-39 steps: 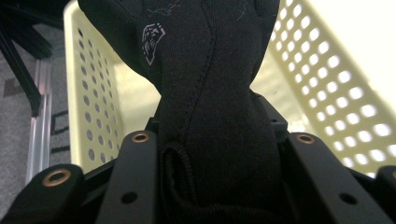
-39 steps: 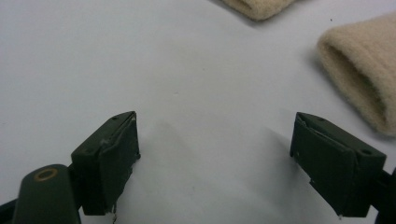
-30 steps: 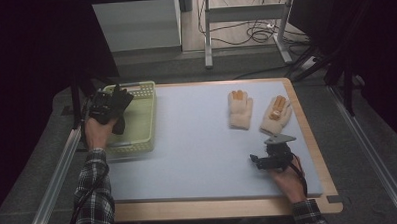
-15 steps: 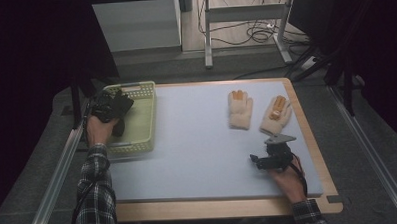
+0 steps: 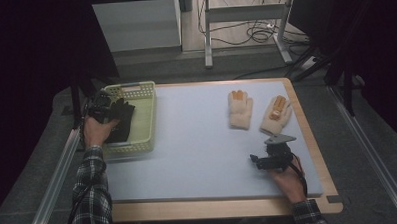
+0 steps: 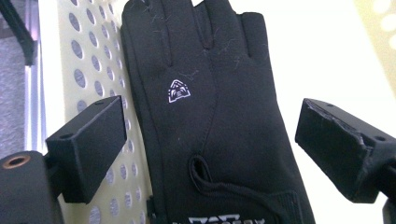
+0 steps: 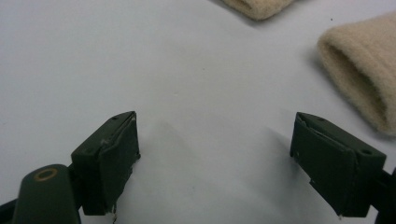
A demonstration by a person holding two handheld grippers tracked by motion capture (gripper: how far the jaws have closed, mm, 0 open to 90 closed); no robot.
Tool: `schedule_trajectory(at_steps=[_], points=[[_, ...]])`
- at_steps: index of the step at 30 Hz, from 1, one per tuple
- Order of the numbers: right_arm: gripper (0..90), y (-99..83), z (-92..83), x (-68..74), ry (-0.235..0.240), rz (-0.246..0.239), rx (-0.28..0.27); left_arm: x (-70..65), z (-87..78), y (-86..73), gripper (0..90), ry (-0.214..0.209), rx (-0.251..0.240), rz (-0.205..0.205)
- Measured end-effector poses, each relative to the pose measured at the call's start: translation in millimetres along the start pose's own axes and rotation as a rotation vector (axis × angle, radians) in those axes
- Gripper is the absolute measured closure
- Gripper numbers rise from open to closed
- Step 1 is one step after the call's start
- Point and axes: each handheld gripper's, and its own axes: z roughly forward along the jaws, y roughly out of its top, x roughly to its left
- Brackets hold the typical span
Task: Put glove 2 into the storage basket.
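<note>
Black glove (image 6: 219, 116) in basket (image 5: 146, 116); beige gloves (image 5: 240, 109) apart.

Black glove (image 6: 219, 121): small white triangular logo on back, no letters legible; white lettering at cuff edge, cut off, unreadable.

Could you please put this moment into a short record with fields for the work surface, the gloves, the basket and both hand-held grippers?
surface: pale blue mat on a wooden table
black glove: black glove lying in the basket, between the open jaws, pads not touching it
basket: yellow-green perforated basket at the mat's left edge
beige gloves: two beige gloves side by side at the far right of the mat
left hand-held gripper: left hand-held gripper over the basket, jaws have just been opening
right hand-held gripper: right hand-held gripper open above bare mat, near the beige cuffs
</note>
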Motion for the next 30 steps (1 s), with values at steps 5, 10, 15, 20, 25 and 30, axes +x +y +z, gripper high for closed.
schedule_trajectory(at_steps=[5,10,15,20,25,30], points=[[15.1,0.0,-0.1,0.1,-0.001,-0.001,0.000,-1.5,-9.0,-6.9,5.2,-0.066,-0.047,0.013],[15.1,0.0,0.0,0.1,-0.001,-0.001,0.000,-5.1,-18.1,-11.2,3.5,-0.127,-0.106,0.010],[15.1,-0.1,0.0,0.1,-0.002,-0.004,-0.001,-13.6,-32.2,-17.4,2.7,-0.188,-0.154,0.053],[15.1,0.0,0.0,0.1,-0.001,-0.001,0.000,-25.0,-41.4,-24.8,1.9,-0.229,-0.205,0.101],[15.1,0.1,-0.2,0.0,-0.001,-0.001,0.003,-38.6,-48.5,-32.5,0.7,-0.244,-0.233,0.160],[15.1,0.1,-0.2,0.1,-0.001,-0.001,0.003,-50.7,-55.0,-36.5,0.0,-0.270,-0.252,0.189]])
